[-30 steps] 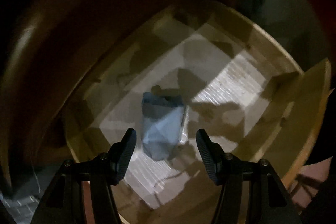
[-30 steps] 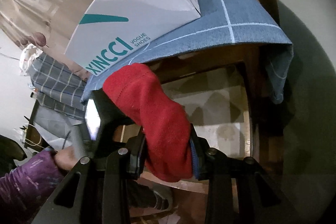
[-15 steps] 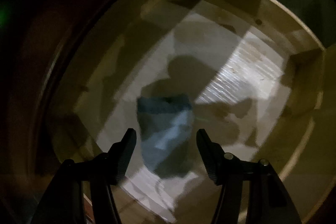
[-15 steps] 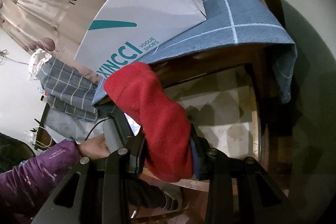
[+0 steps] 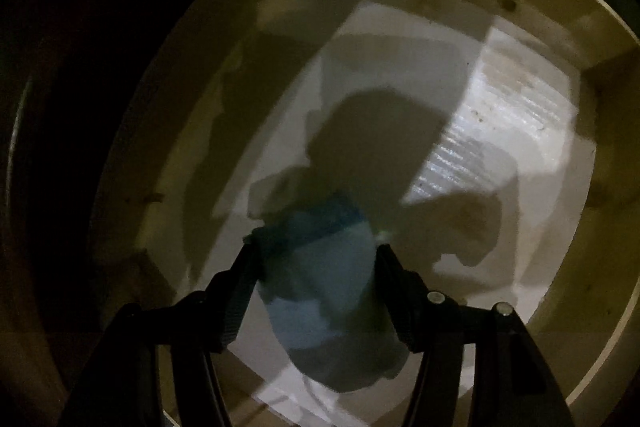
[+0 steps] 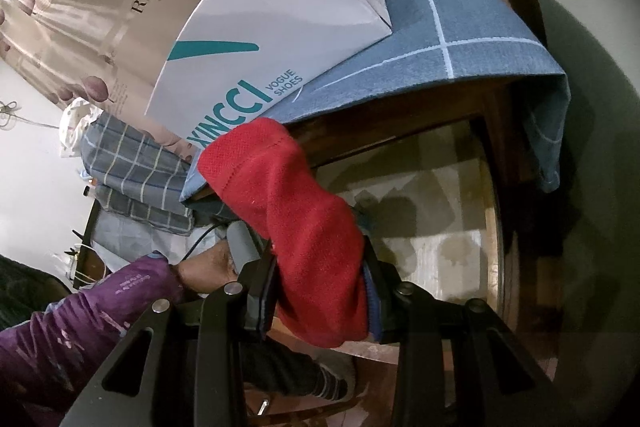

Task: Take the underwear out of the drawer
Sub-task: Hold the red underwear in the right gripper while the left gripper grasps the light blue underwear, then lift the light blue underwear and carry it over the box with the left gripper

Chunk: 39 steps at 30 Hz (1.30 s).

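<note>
Now the left gripper (image 5: 316, 251) is lowered into the drawer (image 5: 532, 39), jaws just closing around the blue underwear (image 5: 324, 291) lying on the drawer floor near its front; pads are set either side of the fold, contact cannot be told in the dim light, so no firm grip is judged yet; the right gripper (image 6: 320, 267) is held above the drawer's front edge, jaws clamped on a red garment (image 6: 288, 211), seemingly kept clear of the reach; a white shoebox (image 6: 280, 27) is seen on the blue cloth (image 6: 460, 39) above the drawer.
</note>
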Motion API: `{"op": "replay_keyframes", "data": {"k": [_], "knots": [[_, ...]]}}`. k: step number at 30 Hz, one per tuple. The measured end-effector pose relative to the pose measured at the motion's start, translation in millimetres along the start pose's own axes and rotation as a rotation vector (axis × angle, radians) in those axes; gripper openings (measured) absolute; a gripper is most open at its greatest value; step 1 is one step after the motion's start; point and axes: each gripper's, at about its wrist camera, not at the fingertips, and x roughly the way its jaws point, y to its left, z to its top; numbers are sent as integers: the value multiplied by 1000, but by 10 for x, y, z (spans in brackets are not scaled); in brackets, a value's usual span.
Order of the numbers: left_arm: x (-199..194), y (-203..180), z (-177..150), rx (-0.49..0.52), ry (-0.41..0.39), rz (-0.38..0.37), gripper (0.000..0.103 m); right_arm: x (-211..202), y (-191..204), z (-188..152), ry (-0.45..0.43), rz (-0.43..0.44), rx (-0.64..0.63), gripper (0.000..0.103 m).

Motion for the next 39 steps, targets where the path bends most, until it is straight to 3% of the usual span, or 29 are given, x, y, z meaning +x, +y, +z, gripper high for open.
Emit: {"op": "replay_keyframes", "data": {"k": [3, 6, 12, 21, 26, 33, 39], "knots": [[39, 24, 32, 0, 11, 12, 40, 10, -5, 0, 6, 1, 7, 34], [-37, -59, 47, 40, -2, 39, 33, 9, -24, 0, 8, 4, 17, 34], [-235, -197, 61, 146, -53, 56, 32, -8, -43, -1, 4, 3, 37, 34], [-875, -235, 37, 237, -211, 129, 32, 12, -56, 11, 7, -13, 45, 34], [-1253, -327, -155, 276, -266, 147, 32, 34, -68, 20, 11, -26, 49, 34], [-1735, -415, -412, 186, -348, 174, 32, 71, -66, 17, 21, -45, 45, 34], [-2319, -301, -567, 17, -433, 206, 32, 107, -58, 23, 31, -62, 35, 34]]}}
